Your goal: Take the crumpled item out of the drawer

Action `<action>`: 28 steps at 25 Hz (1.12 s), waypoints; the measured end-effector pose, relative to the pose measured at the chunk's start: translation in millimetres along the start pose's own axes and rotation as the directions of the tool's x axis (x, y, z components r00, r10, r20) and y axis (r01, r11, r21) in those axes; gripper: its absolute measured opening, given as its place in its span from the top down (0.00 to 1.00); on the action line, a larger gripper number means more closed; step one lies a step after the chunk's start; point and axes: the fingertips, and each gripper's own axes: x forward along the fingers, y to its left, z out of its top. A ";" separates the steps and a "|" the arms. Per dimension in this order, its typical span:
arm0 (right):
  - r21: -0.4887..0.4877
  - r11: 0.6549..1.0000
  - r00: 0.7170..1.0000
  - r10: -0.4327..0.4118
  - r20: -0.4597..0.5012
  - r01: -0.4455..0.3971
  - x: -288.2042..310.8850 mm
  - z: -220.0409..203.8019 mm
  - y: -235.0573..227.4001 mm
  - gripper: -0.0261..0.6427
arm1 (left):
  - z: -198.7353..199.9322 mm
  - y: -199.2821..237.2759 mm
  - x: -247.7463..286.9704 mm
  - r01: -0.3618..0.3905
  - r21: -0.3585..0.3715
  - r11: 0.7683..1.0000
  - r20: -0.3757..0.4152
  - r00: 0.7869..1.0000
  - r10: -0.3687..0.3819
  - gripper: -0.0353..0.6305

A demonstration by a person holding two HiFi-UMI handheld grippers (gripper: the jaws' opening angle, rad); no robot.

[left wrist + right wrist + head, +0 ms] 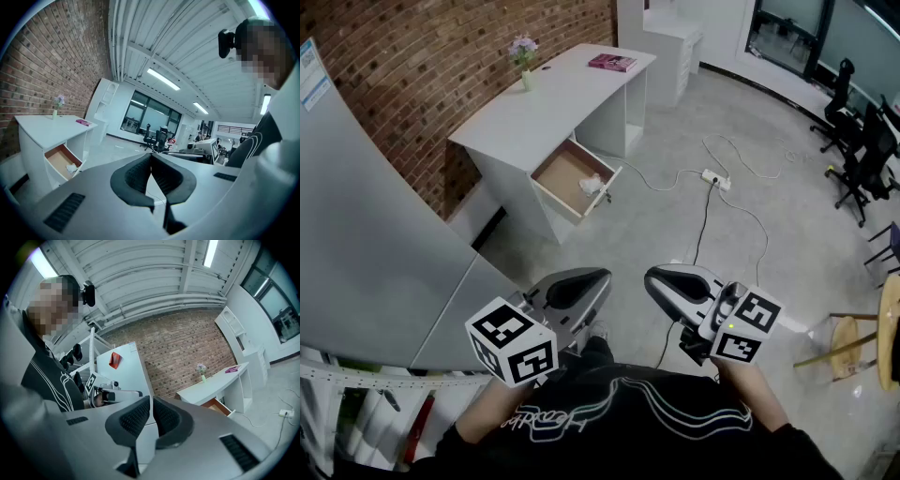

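A white desk (553, 94) stands far ahead by the brick wall, its wooden drawer (562, 173) pulled open. A white crumpled item (592, 184) lies in the drawer's right front corner. Both grippers are held close to the person's body, well short of the desk. My left gripper (598, 277) is shut with nothing in it. My right gripper (652, 277) is likewise shut and holds nothing. In the left gripper view the jaws of the left gripper (151, 164) meet, with the drawer (58, 159) and the crumpled item (71, 168) far off at the left. The right gripper view shows the right gripper (151, 405) and the drawer (219, 405) at the right.
A flower vase (525, 58) and a pink book (612, 63) sit on the desk. A power strip (715, 178) with cables lies on the floor. A grey cabinet (366, 244) stands at the left, office chairs (862, 150) and a wooden stool (848, 342) at the right.
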 end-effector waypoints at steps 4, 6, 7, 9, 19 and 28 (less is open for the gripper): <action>0.001 1.000 1.000 0.002 0.000 -0.002 -4.7 -1.6 -1.9 0.88 | -1.7 -3.4 2.8 -0.012 -0.002 1.000 -0.010 1.000 0.012 0.91; 0.004 1.000 1.000 0.001 -0.002 -0.001 -5.5 -1.3 -7.4 0.88 | -1.7 -1.9 7.1 -0.010 -0.001 1.000 -0.008 1.000 0.010 0.91; 0.006 1.000 1.000 -0.001 -0.004 0.001 -5.0 -1.4 -10.9 0.88 | -1.6 -0.1 9.2 -0.013 -0.001 1.000 -0.011 1.000 0.013 0.91; 0.010 1.000 1.000 -0.006 -0.006 0.006 -2.5 -1.7 -18.6 0.88 | -2.8 6.6 13.6 -0.016 -0.006 1.000 -0.014 1.000 0.016 0.91; 0.043 0.998 0.999 -0.038 -0.023 0.039 28.3 -15.3 -89.3 0.88 | -5.2 77.7 56.1 -0.026 -0.029 0.999 -0.028 0.999 0.025 0.91; 0.139 0.986 0.994 -0.083 -0.066 0.091 110.4 -7.2 -216.7 0.88 | 17.1 218.2 127.7 -0.046 -0.045 0.998 -0.110 0.993 0.041 0.91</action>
